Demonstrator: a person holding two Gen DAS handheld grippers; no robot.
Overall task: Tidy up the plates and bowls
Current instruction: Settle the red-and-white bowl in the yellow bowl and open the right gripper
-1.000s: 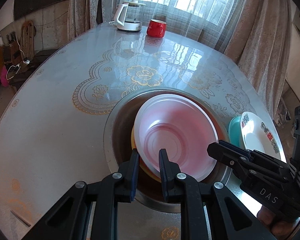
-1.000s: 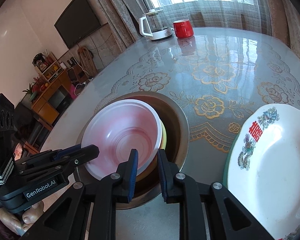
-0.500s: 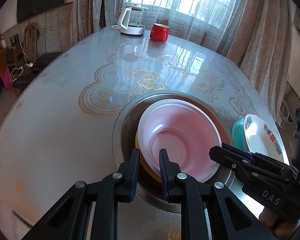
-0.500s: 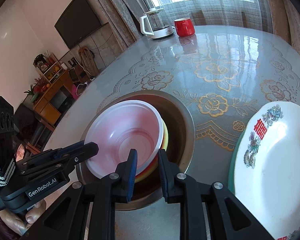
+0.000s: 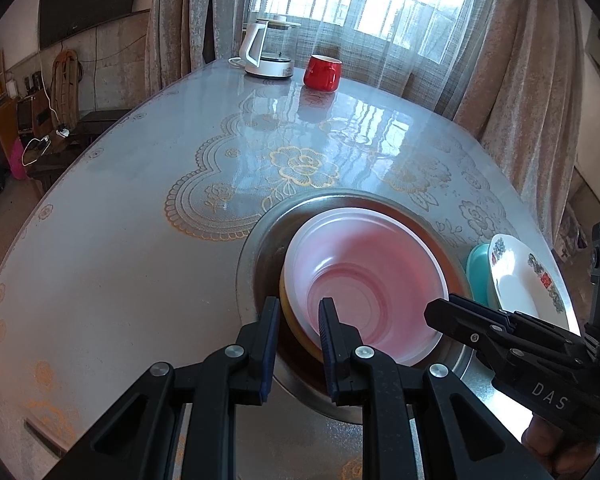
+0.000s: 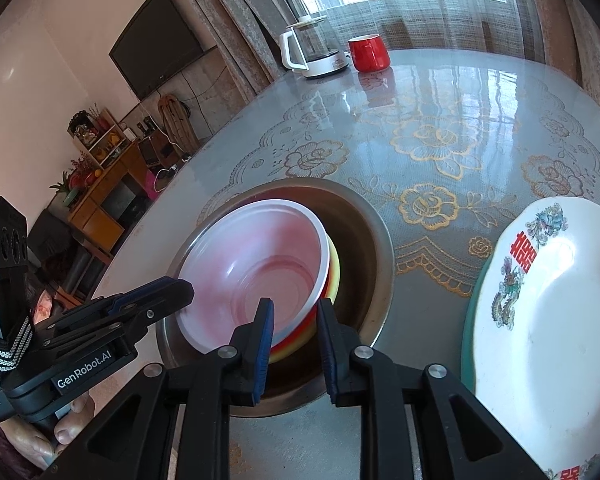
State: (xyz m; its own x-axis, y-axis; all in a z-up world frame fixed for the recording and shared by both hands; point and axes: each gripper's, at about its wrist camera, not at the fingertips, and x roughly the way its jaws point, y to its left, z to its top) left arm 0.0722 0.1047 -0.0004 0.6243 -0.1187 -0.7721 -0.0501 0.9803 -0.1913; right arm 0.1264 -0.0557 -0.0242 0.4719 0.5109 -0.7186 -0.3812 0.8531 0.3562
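Pink bowl (image 5: 364, 292) sits nested in the basin (image 5: 260, 240) near the tabletop (image 5: 140, 240) front edge, left tool (image 5: 299, 320) clenched on its rim, while the right tool (image 6: 294, 316) has just been opening around that rim, so release seems begun.

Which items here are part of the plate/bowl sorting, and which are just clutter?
Job:
- translucent pink bowl, top of the stack
- yellow bowl under it
- metal basin holding the stack
- white patterned plate
- teal plate beneath it

Clutter:
- glass kettle
- red mug
- TV
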